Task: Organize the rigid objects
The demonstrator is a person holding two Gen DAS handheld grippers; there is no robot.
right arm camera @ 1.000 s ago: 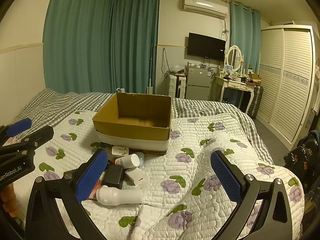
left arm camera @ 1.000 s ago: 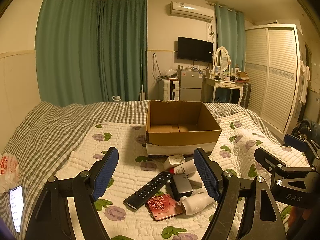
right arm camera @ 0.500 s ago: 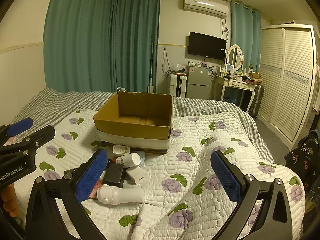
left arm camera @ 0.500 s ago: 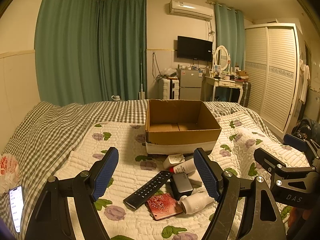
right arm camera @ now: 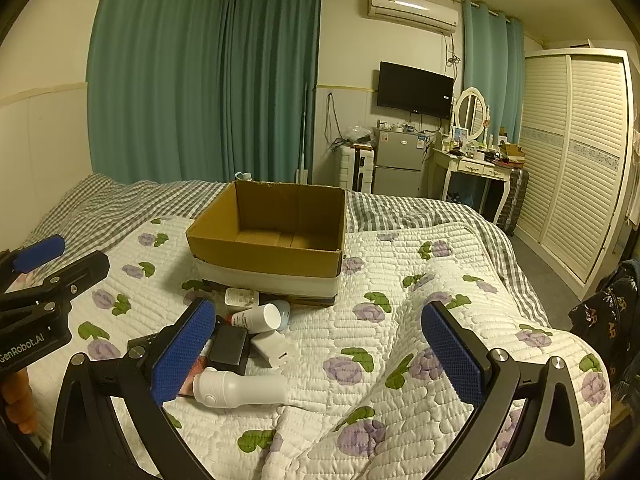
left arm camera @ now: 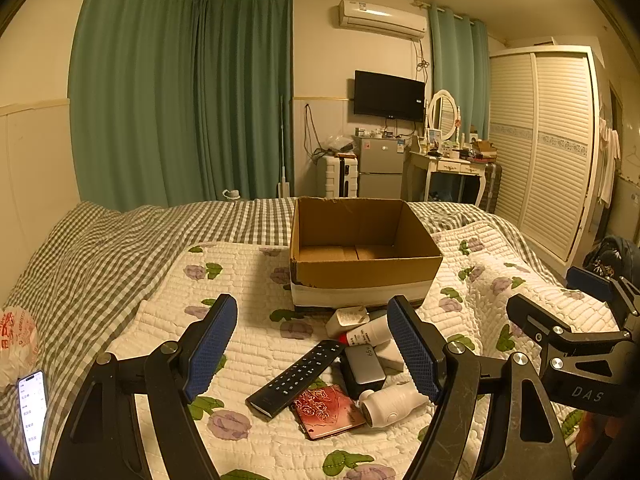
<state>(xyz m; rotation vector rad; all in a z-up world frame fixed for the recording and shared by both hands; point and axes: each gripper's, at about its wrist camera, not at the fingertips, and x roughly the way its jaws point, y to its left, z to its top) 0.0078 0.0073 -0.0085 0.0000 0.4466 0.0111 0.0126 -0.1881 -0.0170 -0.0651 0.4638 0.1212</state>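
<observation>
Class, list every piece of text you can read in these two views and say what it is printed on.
"DAS" on the right gripper.
"GenRobot.AI", first letter cut off, on the left gripper.
"99"-like digits on the grey power bank: uncertain.
Print on the white tube, phone and red-printed bag: unreadable.

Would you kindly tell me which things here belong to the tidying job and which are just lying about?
Job:
open brown cardboard box
long black remote control
white plastic bottle
red floral card case

Lying about:
lit smartphone
wall-mounted black television
</observation>
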